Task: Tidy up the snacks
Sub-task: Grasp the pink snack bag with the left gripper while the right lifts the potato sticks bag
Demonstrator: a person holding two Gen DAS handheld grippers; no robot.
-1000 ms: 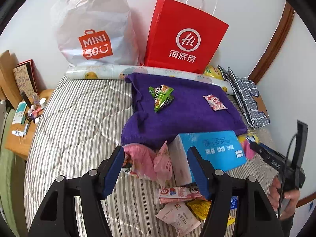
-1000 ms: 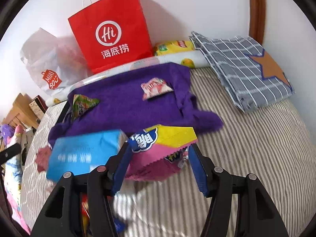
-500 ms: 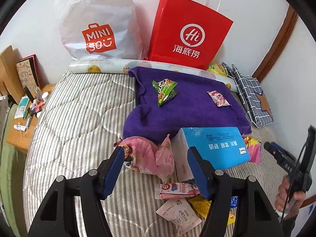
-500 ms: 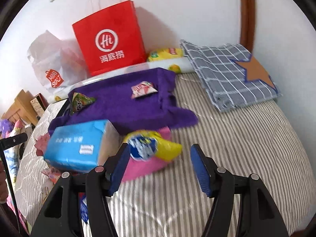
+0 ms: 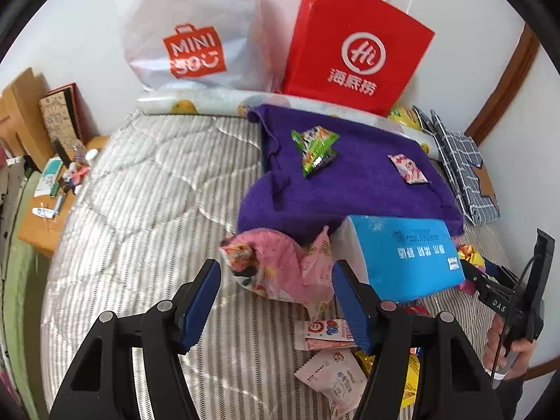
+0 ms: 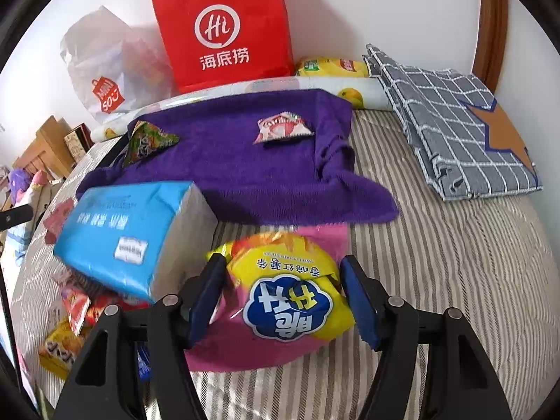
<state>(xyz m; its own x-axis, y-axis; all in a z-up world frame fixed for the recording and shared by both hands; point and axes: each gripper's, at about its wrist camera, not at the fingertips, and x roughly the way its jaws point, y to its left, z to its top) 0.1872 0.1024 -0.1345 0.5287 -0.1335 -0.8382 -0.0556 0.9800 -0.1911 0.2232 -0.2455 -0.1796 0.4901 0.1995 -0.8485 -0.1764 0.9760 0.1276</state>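
Right gripper point(image 6: 281, 297): dropped closer onto yellow-pink snack bag point(image 6: 287, 297) at lower centre of right wrist view; jaws had just been opening, bag between them, pads beside it, no squeeze seen. Judged: pickup pending; bag not yet sorted onto purple towel point(image 6: 227, 161).

Left gripper point(image 5: 276, 301): spread, empty, above pink snack bag point(image 5: 280, 266); position held.

Left view only: person's hand point(image 5: 507, 346) at lower right, small packets at bottom. Right view only: yellow-pink bag in full beside blue tissue pack point(image 6: 129, 234).

Both views are bright with soft daylight, and the white wall point(image 5: 455, 7) looks nearly overexposed at the top of the frame. The red paper bag point(image 6: 224, 28) throws a soft shadow to its right on the wall. The fisheye lens bends the edges strongly, black corners surround each picture, and the blue tissue pack point(image 6: 129, 234) at lower left is slightly blurred.
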